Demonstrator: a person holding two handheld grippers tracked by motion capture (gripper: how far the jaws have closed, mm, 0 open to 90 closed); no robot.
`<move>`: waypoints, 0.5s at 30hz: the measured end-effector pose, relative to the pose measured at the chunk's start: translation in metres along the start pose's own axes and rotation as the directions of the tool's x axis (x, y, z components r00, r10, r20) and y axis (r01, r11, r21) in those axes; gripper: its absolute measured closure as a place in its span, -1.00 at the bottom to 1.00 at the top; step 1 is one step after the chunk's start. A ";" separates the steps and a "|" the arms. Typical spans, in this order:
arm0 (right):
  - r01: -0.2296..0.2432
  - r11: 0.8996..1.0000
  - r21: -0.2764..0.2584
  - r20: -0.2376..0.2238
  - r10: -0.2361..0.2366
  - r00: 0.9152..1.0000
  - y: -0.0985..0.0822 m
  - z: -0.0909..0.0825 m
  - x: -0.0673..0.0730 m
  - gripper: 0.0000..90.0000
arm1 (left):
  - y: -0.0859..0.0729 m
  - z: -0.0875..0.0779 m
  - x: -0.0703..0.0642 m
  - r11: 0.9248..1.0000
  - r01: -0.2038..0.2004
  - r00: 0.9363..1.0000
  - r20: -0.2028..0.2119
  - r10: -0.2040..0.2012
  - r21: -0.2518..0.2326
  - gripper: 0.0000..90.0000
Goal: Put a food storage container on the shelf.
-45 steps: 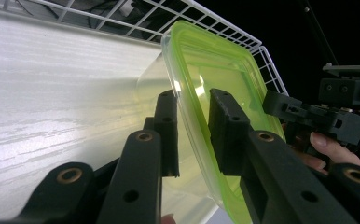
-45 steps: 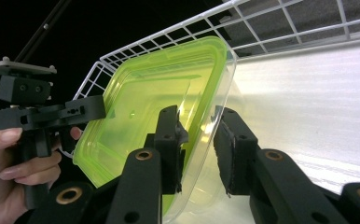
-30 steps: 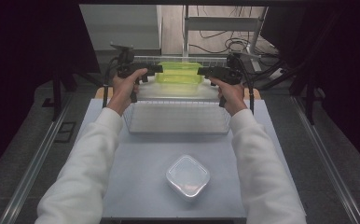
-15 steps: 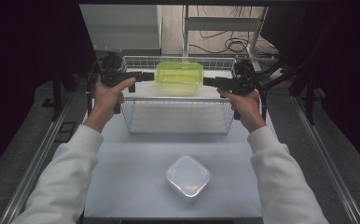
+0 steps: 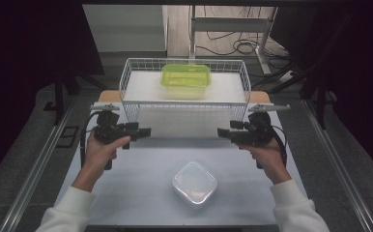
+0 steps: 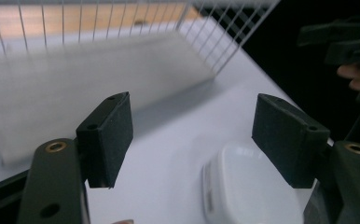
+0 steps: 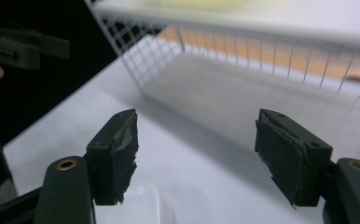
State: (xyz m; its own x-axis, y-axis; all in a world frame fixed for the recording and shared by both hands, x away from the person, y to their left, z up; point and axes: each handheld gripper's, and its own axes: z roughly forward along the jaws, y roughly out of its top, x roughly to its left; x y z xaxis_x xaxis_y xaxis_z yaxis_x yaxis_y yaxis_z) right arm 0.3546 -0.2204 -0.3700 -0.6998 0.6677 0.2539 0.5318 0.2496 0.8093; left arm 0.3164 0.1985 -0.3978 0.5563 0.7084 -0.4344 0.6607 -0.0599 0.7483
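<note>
Green box (image 5: 185, 80) with its lid on sits on the top shelf of the white wire rack (image 5: 126, 87), at the far side of the table (image 5: 141, 193). Both grippers are down near the table, well apart from it. The left gripper (image 5: 146, 131) and right gripper (image 5: 222, 132) have just been opening wide, with nothing between their jaws. A clear box (image 5: 194, 183) sits near them.

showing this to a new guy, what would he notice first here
Likely the green box, bright against the white wire basket at the table's far end. Then the two grippers, left gripper and right gripper, jaws open and empty, pointing at each other before the basket. The clear box sits alone near the front edge.
</note>
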 end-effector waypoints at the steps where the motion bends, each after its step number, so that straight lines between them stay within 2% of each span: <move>1: 0.003 1.000 0.010 -0.003 -0.003 1.000 -0.007 0.000 0.001 -0.36 | -0.008 0.001 0.000 1.000 0.005 1.000 0.003 -0.005 0.004 -0.37; 7: -0.021 0.998 0.065 -0.035 0.023 0.999 -0.046 0.001 0.003 -0.38 | -0.044 0.006 -0.001 0.997 -0.013 0.999 -0.045 0.017 0.077 -0.39; 9: -0.036 0.997 0.074 -0.039 0.039 0.998 -0.056 0.001 0.003 -0.38 | -0.054 0.005 0.000 0.996 -0.010 0.999 -0.044 0.014 0.091 -0.39; 12: -0.042 0.995 0.092 -0.030 0.045 0.999 -0.066 0.002 0.005 -0.39 | -0.064 0.006 0.003 0.993 -0.009 0.997 -0.071 0.017 0.119 -0.39; 15: -0.034 0.993 0.111 -0.023 0.037 0.999 -0.074 0.002 0.007 -0.39 | -0.074 0.007 0.006 0.991 0.008 0.997 -0.075 0.002 0.135 -0.39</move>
State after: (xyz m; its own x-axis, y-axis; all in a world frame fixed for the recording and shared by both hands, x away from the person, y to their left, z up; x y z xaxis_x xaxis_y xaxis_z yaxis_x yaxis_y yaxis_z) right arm 0.3112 -0.2330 -0.4287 -0.6905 0.6599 0.2962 0.6052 0.3028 0.7362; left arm 0.2741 0.2020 -0.4595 0.5185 0.7588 -0.3941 0.7271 -0.1488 0.6702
